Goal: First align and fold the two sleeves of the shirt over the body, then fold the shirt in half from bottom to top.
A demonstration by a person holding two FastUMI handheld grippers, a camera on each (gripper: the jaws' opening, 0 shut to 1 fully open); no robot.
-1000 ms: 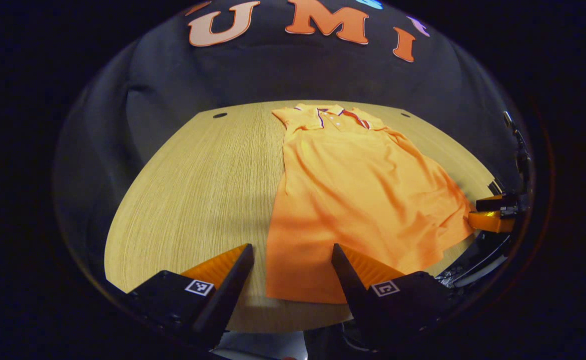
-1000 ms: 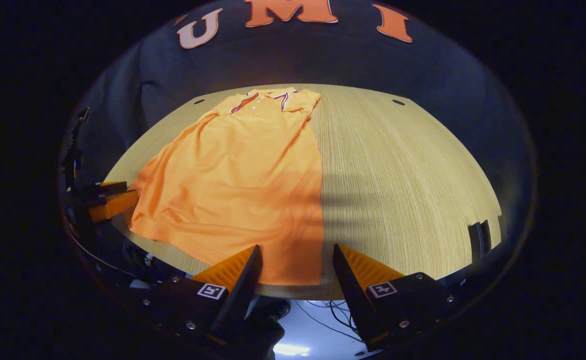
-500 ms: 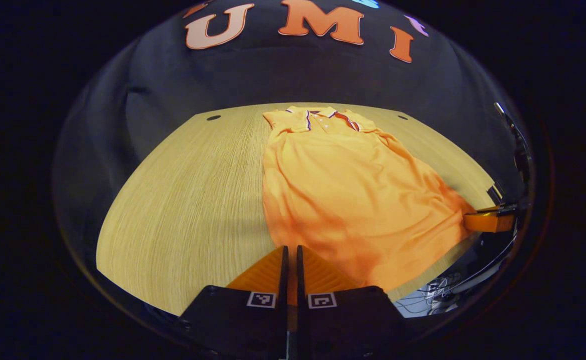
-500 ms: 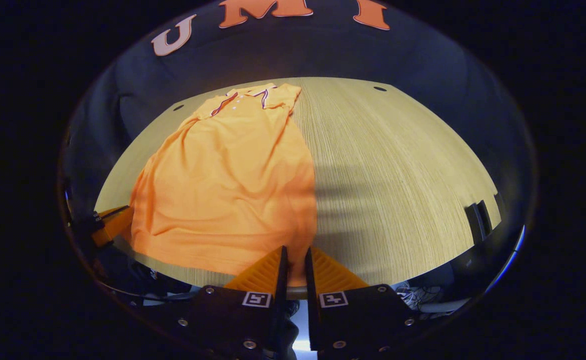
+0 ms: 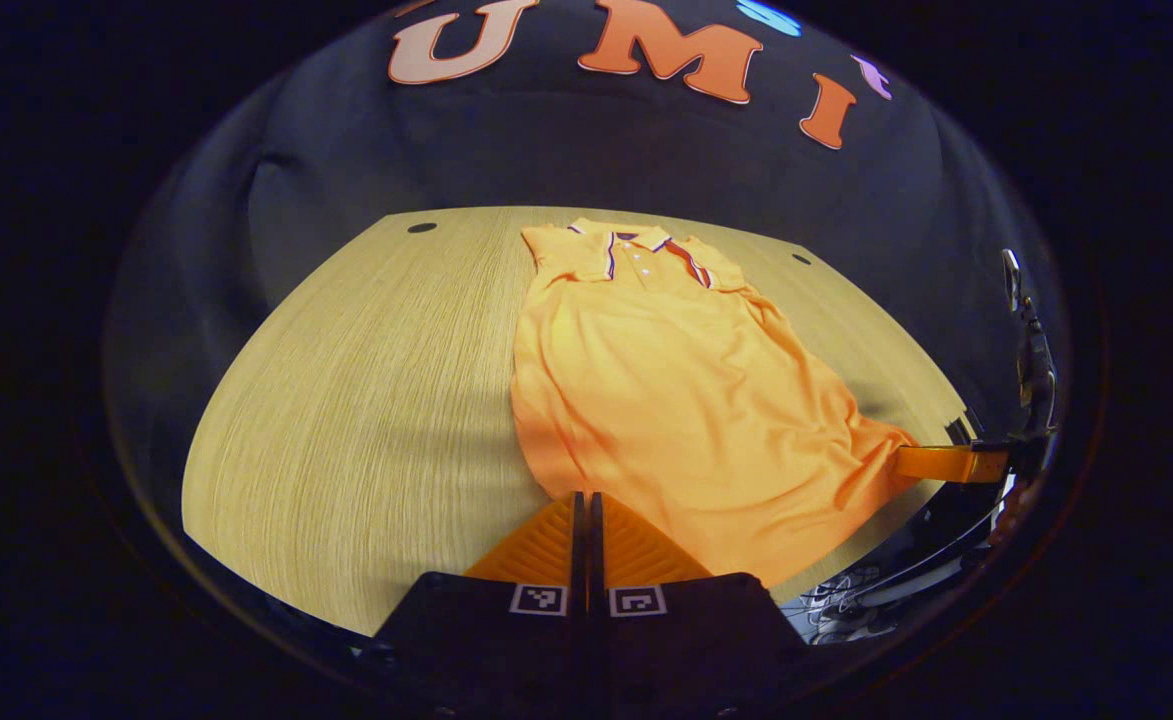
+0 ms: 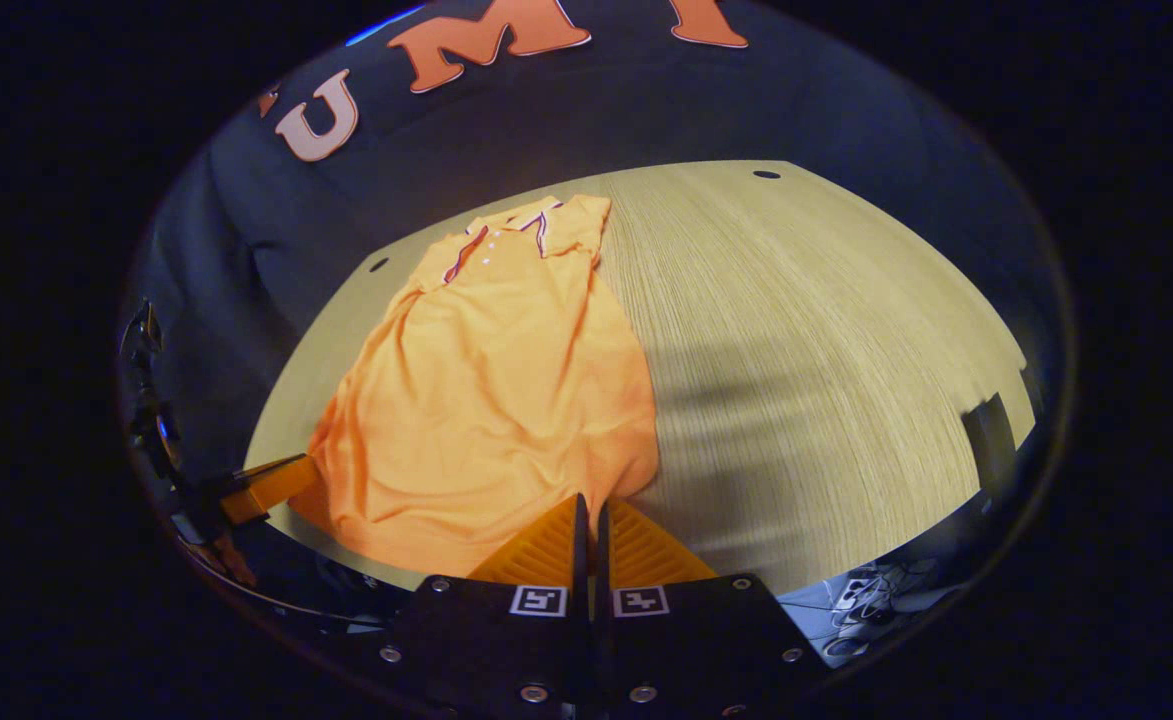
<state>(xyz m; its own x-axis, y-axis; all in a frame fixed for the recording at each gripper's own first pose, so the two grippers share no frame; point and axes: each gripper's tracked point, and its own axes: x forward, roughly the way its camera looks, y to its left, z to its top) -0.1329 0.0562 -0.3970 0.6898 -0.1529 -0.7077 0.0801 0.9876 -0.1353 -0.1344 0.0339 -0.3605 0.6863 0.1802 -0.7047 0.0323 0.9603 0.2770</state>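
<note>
You're clamping both grippers, left (image 5: 582, 497) & right (image 6: 588, 500), onto the soft, light orange polo shirt's (image 5: 681, 390) bottom hem corners, so it's likely sagging btwn them.

**Shirt stretching away from both grippers across the table**

In the left gripper view, the shirt (image 5: 676, 390) is lying on the table (image 5: 366, 400), running ahead and to the right of the left gripper (image 5: 582, 500), its collar at the far end. Bare table is spreading to that gripper's left. The other gripper is sitting far right, at the shirt's near corner.

In the right gripper view, the shirt (image 6: 496, 390) is lying ahead and left of the right gripper (image 6: 587, 505), with open table (image 6: 826, 340) spreading to its right.
</note>
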